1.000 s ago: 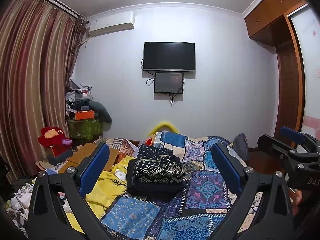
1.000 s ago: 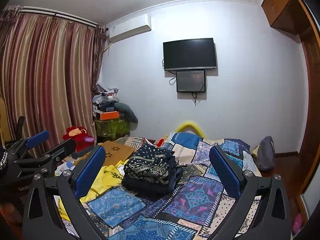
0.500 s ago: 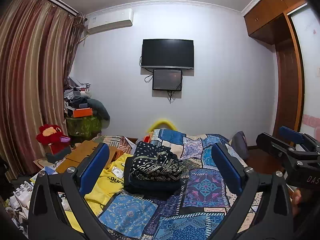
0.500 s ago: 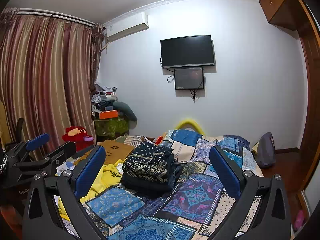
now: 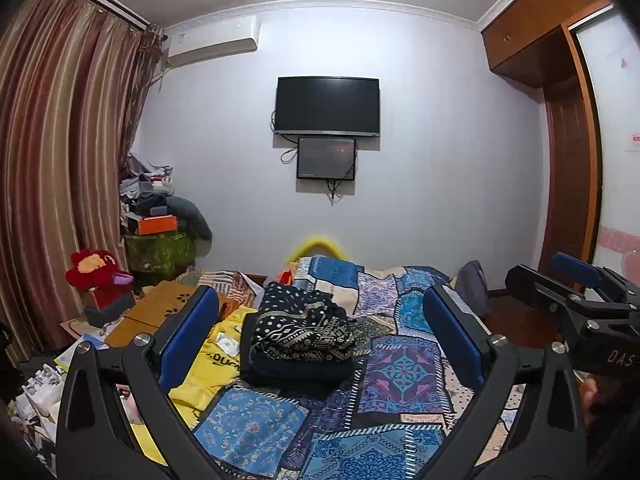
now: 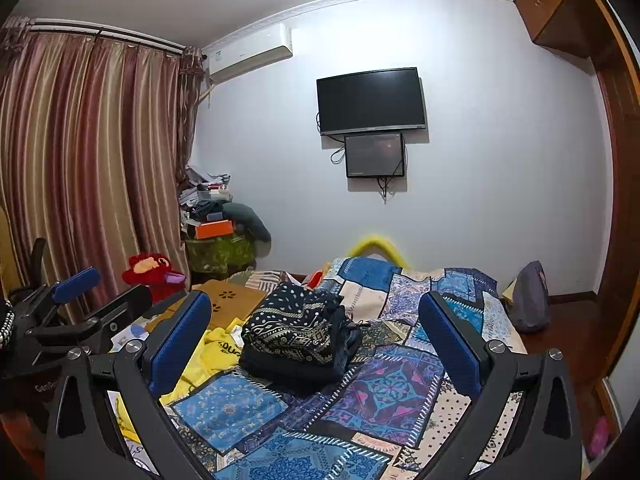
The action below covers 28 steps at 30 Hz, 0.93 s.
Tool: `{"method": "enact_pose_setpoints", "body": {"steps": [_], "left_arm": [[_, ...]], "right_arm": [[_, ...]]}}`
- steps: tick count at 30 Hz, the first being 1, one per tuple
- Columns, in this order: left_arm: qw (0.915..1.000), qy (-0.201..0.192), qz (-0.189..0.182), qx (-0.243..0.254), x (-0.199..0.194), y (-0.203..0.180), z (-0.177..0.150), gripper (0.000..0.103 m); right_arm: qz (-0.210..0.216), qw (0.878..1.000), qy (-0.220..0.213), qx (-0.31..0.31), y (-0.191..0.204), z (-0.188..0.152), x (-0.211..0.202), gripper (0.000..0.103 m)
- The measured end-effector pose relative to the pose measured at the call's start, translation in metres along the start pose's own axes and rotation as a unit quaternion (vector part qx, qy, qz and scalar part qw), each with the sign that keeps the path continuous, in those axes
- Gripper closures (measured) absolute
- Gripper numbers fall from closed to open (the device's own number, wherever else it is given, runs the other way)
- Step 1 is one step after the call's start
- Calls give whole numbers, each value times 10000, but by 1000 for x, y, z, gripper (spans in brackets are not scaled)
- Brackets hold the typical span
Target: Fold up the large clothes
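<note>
One sleeve (image 6: 6, 330) — right view only

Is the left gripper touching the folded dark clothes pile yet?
Apart. In the left wrist view the left gripper is open and empty, and the clothes pile lies on the patchwork bedspread beyond the fingertips.

Patterned cloth clothes stack (image 5: 300, 336); woven patchwork bedspread (image 5: 404, 372); glossy wooden wardrobe (image 5: 568, 152).

Folded dark clothes (image 5: 300, 340) — patchwork bedspread (image 5: 404, 376)
</note>
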<state>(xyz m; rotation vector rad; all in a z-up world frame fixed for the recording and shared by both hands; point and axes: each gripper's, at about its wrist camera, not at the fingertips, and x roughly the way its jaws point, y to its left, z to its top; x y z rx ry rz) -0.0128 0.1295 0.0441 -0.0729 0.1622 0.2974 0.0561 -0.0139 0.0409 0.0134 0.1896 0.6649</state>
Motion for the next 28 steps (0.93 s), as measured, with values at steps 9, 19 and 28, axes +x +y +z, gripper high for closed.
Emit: {"method": "enact_pose_setpoints", "body": {"steps": [9, 19, 28], "left_arm": [[10000, 38, -34, 28, 4, 1, -1, 0], [9999, 72, -44, 60, 8, -1, -4, 0], [9999, 116, -65, 38, 10, 2, -5, 0]], "right_arm": [[-24, 10000, -17, 37, -4, 0, 0, 0], [-88, 9999, -14, 120, -9, 0, 1, 0], [-108, 9998, 46, 176, -11, -3, 4, 0]]}}
